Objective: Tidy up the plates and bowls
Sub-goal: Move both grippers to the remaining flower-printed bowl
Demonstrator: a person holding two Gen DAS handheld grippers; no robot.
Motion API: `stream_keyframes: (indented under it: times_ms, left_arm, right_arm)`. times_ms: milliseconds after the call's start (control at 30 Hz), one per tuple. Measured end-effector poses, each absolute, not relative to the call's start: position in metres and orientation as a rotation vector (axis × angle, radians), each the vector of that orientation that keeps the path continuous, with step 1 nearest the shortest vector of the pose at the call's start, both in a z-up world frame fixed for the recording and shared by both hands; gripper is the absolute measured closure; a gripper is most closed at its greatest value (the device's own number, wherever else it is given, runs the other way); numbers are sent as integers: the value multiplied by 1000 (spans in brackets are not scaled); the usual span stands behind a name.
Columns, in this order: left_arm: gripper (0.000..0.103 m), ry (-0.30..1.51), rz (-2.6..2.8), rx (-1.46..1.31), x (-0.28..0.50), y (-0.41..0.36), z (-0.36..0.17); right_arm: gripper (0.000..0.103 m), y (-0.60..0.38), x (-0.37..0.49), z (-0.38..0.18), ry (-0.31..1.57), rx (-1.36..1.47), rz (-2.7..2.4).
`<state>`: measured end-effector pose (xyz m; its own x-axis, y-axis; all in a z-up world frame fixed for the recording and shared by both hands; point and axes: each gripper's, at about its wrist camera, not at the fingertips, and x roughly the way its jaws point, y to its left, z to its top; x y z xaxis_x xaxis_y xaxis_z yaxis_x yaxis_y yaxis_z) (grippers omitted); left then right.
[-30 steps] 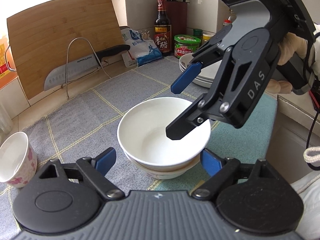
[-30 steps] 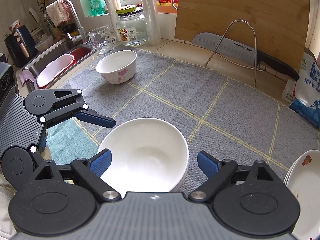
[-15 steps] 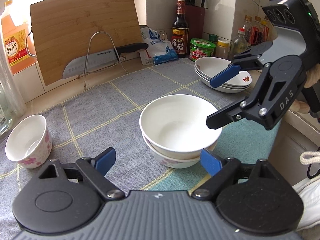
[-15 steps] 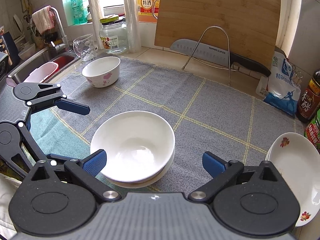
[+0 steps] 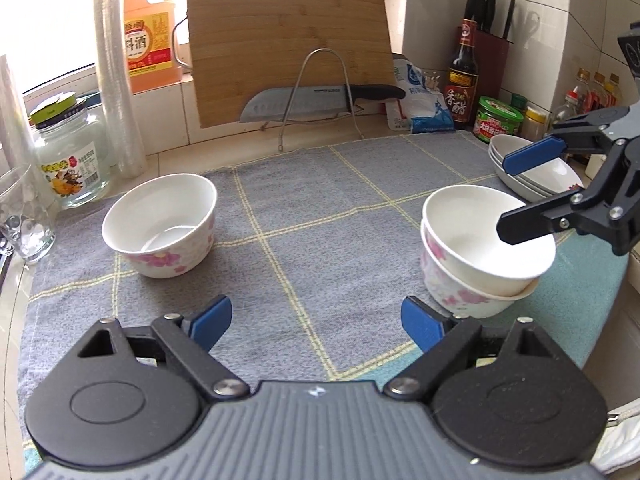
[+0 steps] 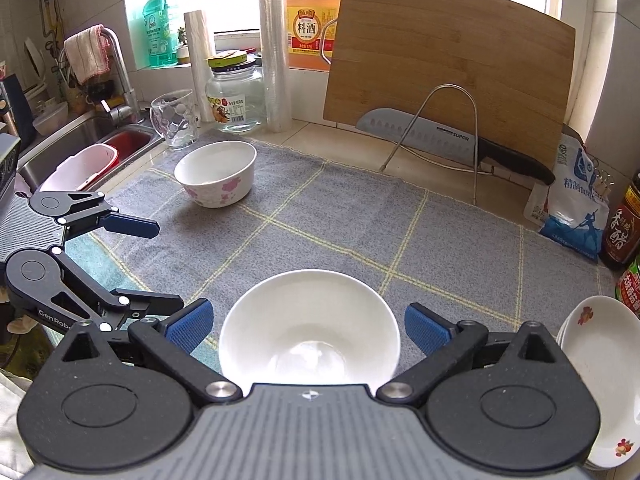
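Observation:
Two nested white bowls with pink flowers [image 5: 480,248] stand on the grey cloth [image 5: 320,208] at the right. In the right wrist view the top bowl [image 6: 308,332] lies between the blue pads of my right gripper [image 6: 308,326], which is open, with a small gap on each side of the rim. A single flowered bowl [image 5: 160,224] stands at the left [image 6: 216,176]. My left gripper [image 5: 316,324] is open over bare cloth between the single bowl and the stack, holding nothing. Stacked white plates [image 6: 592,380] sit at the far right.
A bamboo cutting board [image 5: 288,52] and a knife [image 5: 312,100] on a wire rack stand at the back. A glass jar [image 5: 68,156] and a glass mug [image 6: 174,120] are at the left, by the sink [image 6: 80,148]. Bottles and a salt bag [image 5: 424,104] line the back right.
My left gripper swung left, away from the stacked bowls, bringing the single bowl into view. My right gripper's jaws widened and it drew back from the top bowl.

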<state>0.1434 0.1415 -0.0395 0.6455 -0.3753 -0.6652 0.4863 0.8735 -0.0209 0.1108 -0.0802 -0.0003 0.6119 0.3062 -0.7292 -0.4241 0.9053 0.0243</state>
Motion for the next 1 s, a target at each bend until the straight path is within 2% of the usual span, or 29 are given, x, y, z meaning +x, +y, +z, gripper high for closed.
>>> stream_keyframes:
  times_ms: [367, 1000]
  left_arm:
    - [11, 707, -327, 107, 181, 188, -52]
    - [11, 666, -319, 125, 229, 205, -67]
  right_arm:
    - [0, -15, 153, 0, 843, -245, 543]
    - [0, 62, 269, -14, 912, -299, 689]
